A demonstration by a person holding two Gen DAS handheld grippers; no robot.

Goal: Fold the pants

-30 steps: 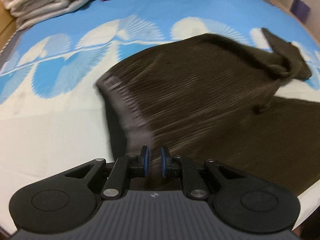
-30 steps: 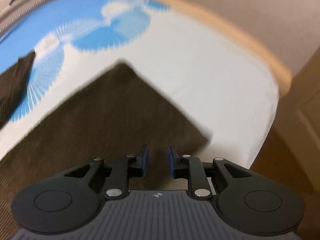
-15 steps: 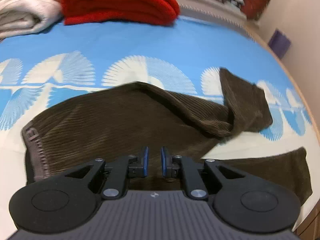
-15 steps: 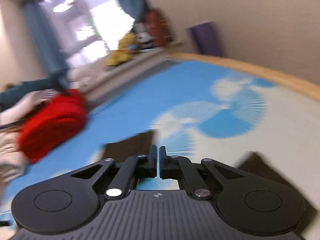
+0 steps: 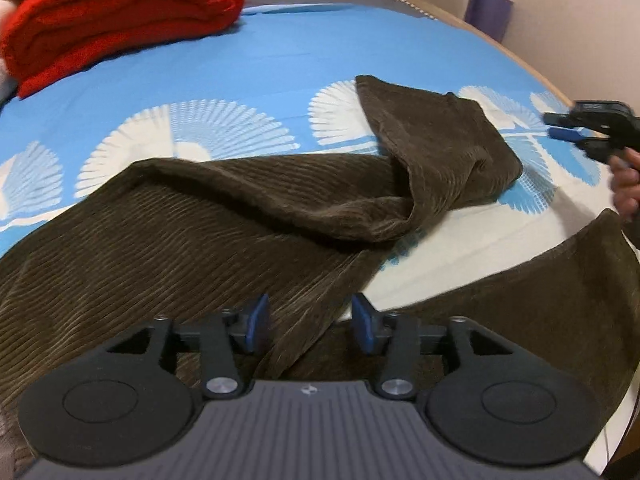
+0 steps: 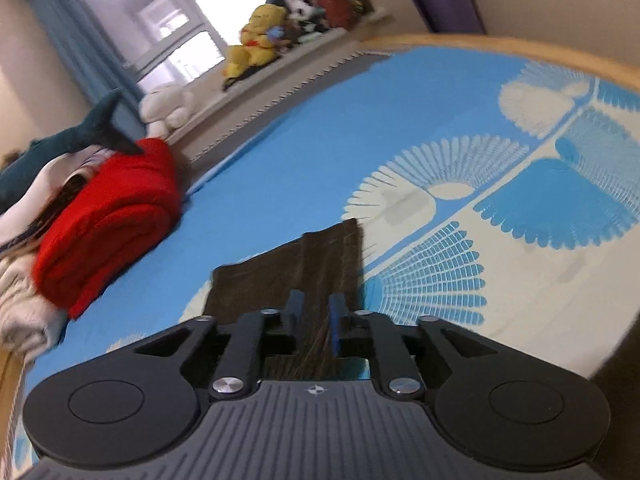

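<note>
A: Left gripper (image 5: 306, 322)?
B: I'm holding it half open, jaws having just been parting, above the brown pants (image 5: 192, 232) on the blue sheet (image 5: 280, 52); nothing gripped.
A: Right gripper (image 6: 316, 314)?
B: Jaws narrowly apart, just been opening, over the leg's cuff end (image 6: 320, 256), no clamp showing. Red blanket (image 5: 116, 12) lying beyond.
</note>
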